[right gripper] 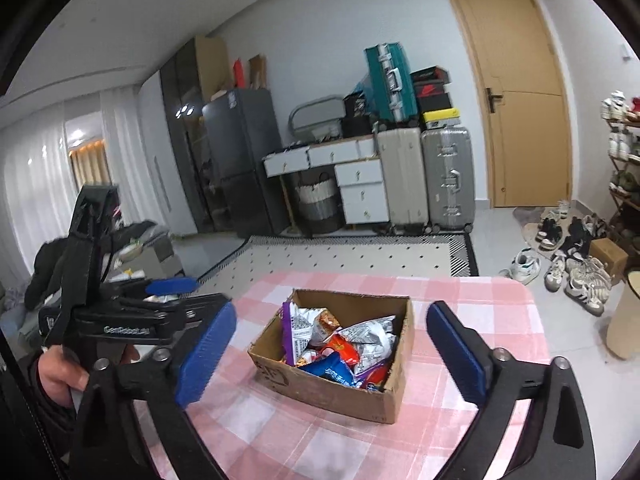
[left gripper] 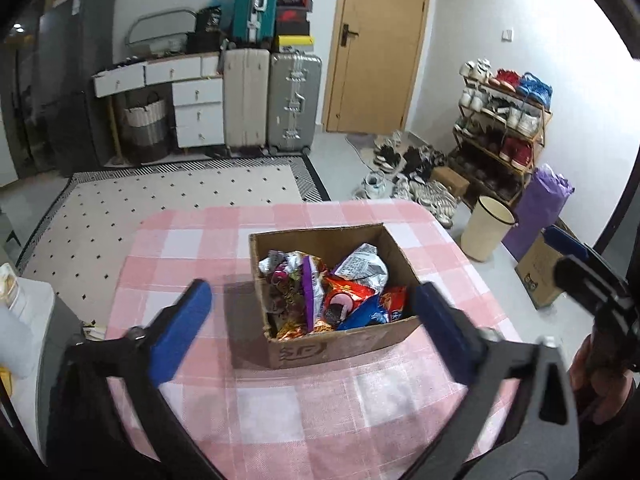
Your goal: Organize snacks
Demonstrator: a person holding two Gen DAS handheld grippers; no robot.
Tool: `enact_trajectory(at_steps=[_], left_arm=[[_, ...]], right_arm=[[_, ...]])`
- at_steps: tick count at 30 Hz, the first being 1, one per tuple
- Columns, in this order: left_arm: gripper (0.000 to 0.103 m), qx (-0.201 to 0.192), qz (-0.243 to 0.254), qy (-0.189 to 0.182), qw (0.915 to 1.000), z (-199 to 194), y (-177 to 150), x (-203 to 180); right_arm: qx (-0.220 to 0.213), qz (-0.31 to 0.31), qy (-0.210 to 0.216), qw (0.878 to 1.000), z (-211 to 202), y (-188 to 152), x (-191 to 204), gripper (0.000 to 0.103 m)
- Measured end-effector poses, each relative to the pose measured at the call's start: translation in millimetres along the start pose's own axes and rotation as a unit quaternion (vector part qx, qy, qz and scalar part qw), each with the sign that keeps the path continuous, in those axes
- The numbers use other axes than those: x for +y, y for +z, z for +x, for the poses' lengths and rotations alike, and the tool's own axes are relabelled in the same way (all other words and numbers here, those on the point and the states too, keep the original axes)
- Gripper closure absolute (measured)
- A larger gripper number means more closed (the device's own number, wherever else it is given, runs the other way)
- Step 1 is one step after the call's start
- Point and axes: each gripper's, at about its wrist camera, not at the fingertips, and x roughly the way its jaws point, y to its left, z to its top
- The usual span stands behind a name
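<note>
Straight ahead in the left wrist view, an open cardboard box (left gripper: 340, 344) sits near the middle of a table under a pink checked cloth (left gripper: 192, 240), heaped with snack packets (left gripper: 332, 292) in silver, purple, red and blue. The left gripper (left gripper: 312, 312) hangs over the near edge with its blue fingers (left gripper: 188, 328) spread wide, one on each side of the box, clamping nothing. A dark mark is printed on the box's near wall, but I cannot read it. At the right edge the right gripper (left gripper: 564, 248) shows in a hand (left gripper: 600, 384). Beyond the table lie a dotted rug (left gripper: 160, 200), two upright suitcases (left gripper: 272, 104), a white drawer desk (left gripper: 184, 92), a wooden door (left gripper: 380, 40), a shoe rack (left gripper: 504, 120) with shoes scattered before it, and a cream bin (left gripper: 488, 228).

From the right wrist view, the same box lies between the right gripper's parted fingers (right gripper: 204, 356), nothing gripped. The left gripper stands at the left, its body lettered in white, too blurred to spell surely. Farther left, a dark fridge (right gripper: 240, 140) and white curtains (right gripper: 40, 168). Nothing blocks the box.
</note>
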Motion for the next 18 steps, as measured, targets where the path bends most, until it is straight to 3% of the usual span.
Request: enact_trajectory(at_steps=[8, 14, 18], left_arm=[[0.0, -0.058, -0.013, 0.027, 0.9979, -58.3, -26.2, 17.4], [0.0, -0.122, -0.019, 0.072, 0.9897, -100.1, -49.5, 22.0], [0.0, -0.157, -0.054, 0.054, 0.9847, -127.8, -60.7, 32.4]], right_arm=[[-0.066, 0.069, -0.056, 0.994, -56.7, -18.4, -19.6, 0.003], [-0.128, 0.064, -0.102, 0.984, -99.3, -37.7, -13.8, 0.001], [-0.165, 0.057, -0.118, 0.978, -126.7, -48.8, -7.6, 0.001]])
